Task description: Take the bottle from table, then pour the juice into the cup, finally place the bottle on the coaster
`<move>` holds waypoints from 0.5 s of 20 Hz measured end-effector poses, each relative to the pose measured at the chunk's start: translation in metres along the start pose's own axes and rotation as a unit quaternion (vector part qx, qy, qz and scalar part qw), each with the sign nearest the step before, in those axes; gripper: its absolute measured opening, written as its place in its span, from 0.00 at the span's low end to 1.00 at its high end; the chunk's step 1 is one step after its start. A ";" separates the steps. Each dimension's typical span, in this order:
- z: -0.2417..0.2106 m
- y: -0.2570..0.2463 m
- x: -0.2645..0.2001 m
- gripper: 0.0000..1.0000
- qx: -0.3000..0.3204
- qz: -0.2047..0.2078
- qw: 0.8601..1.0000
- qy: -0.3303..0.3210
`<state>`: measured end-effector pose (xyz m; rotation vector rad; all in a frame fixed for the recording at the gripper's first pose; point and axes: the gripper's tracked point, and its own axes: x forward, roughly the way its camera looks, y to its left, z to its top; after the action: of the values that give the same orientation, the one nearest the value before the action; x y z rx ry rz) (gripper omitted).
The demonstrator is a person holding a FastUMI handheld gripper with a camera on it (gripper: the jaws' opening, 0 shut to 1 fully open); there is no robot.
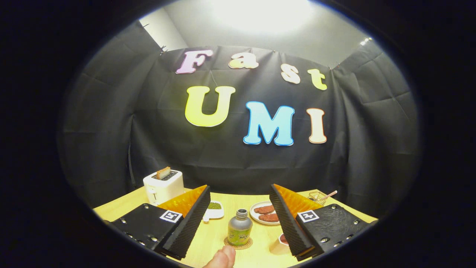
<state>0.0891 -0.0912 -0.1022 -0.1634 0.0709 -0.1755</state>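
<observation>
While the bottle is standing on the coaster, you are holding the tool wide open around nothing; the cup beside the bottle suggests you are finishing.

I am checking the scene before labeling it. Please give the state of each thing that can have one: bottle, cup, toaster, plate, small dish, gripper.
bottle: upright on the coaster, cap on
cup: upright, partly hidden by a finger, fill unclear
toaster: a slice sticks up from its slot
plate: holds two brown pieces
small dish: holds something green
gripper: open, bottle between the fingers, untouched
</observation>
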 end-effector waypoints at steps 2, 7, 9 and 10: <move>0.025 0.008 -0.016 0.97 -0.002 0.011 1.000 -0.001; 0.071 0.009 -0.052 0.97 0.016 0.015 0.999 -0.028; 0.077 0.007 -0.062 0.97 0.030 0.019 0.999 -0.031; 0.078 0.005 -0.066 0.97 0.034 0.018 0.999 -0.032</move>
<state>0.0322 -0.0622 -0.0227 -0.0996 0.0050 -0.1371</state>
